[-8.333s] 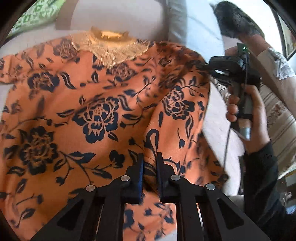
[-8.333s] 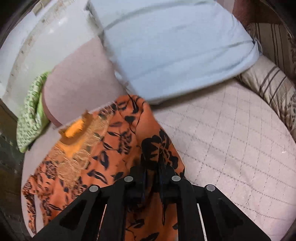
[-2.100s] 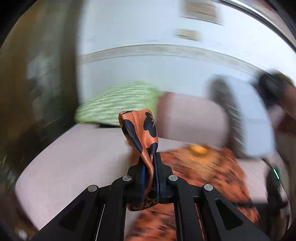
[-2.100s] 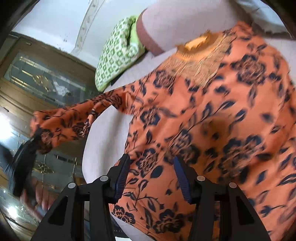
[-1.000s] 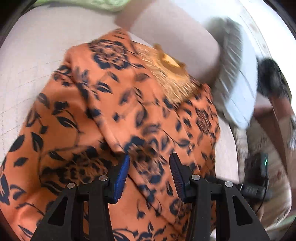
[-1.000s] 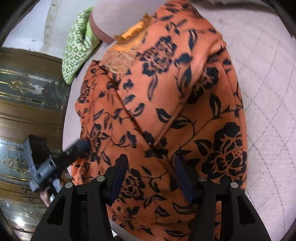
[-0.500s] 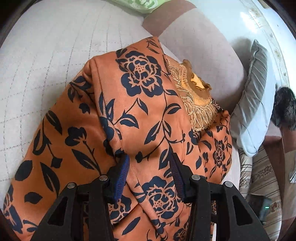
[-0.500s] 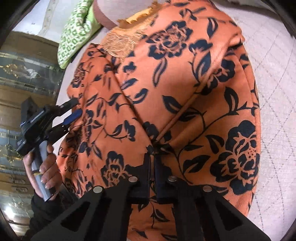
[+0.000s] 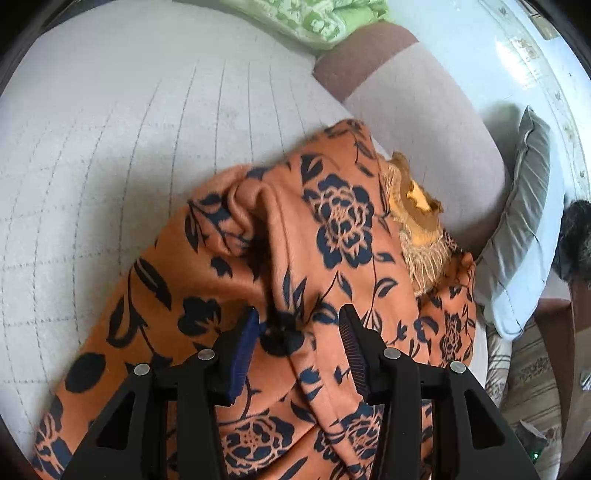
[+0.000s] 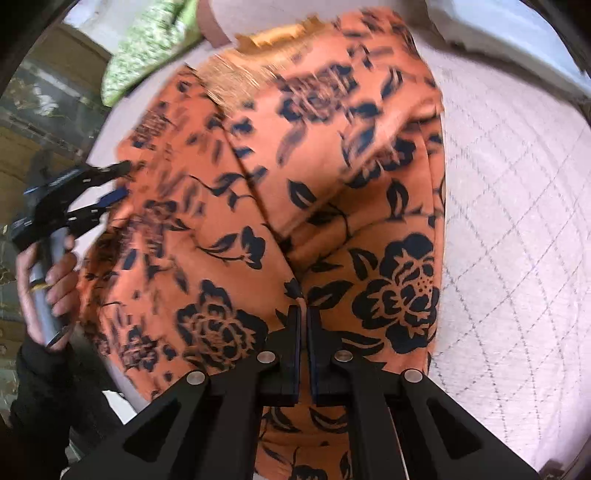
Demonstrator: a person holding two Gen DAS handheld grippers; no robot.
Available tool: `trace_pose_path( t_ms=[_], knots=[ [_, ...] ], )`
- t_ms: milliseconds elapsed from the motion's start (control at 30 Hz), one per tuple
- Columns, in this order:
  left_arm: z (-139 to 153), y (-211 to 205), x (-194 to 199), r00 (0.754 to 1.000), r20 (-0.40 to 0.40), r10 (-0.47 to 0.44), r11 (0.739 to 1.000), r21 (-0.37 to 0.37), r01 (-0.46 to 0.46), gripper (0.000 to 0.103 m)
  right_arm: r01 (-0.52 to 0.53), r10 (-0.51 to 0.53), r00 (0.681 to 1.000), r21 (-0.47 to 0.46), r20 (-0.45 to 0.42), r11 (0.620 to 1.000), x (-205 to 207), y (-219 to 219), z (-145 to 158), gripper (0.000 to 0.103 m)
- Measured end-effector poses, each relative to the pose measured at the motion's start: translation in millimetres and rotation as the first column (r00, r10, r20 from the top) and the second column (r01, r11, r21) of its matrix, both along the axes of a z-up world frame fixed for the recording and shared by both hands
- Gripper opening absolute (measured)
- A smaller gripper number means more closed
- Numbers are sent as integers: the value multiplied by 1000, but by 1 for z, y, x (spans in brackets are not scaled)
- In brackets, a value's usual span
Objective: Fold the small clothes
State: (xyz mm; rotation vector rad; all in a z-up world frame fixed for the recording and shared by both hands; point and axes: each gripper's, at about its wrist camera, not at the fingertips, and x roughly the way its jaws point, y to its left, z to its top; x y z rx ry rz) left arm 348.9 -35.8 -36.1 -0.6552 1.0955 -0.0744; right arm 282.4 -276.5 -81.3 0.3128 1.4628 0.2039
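Note:
An orange dress [image 9: 332,229] with dark blue flowers and a gold fringed neckline [image 9: 417,221] lies on a quilted pale sofa seat [image 9: 110,129], both sleeves folded in over the body. My left gripper [image 9: 297,325] is open, its jaws low over a folded sleeve ridge. In the right wrist view the dress [image 10: 314,166] fills the middle, and my right gripper [image 10: 303,314] is shut on a fold of it near the hem. The left gripper [image 10: 107,192] shows there, open at the dress's left edge.
A green patterned cushion [image 9: 314,18] and a brown-pink sofa back [image 9: 424,103] lie beyond the neckline. A grey pillow [image 9: 524,206] stands at the right. Striped cushions [image 9: 528,369] lie at the far right. Bare quilted seat [image 10: 517,221] spreads right of the dress.
My right gripper closed on a fold of the dress and stays shut on it. My left gripper stays open and has moved closer over the folded sleeve.

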Motion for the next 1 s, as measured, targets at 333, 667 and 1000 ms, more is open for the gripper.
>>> trace_pose_path(
  t_ms=[333,667,1000],
  knots=[
    [-3,-6,8,1000,-26,3,999,37,-2,45,63,-60,997,69,-37,996,-3,-37,-12,21],
    [-16,-9,24,999,-52,15,1000,28,-13,23,15,-9,997,72,-76,997,-4,-21,-34,20],
    [5,-21,26,997,-20,-81,985,153,83,8,-93,90,994,-48,-61,995,-13,4,-17,3]
  ],
)
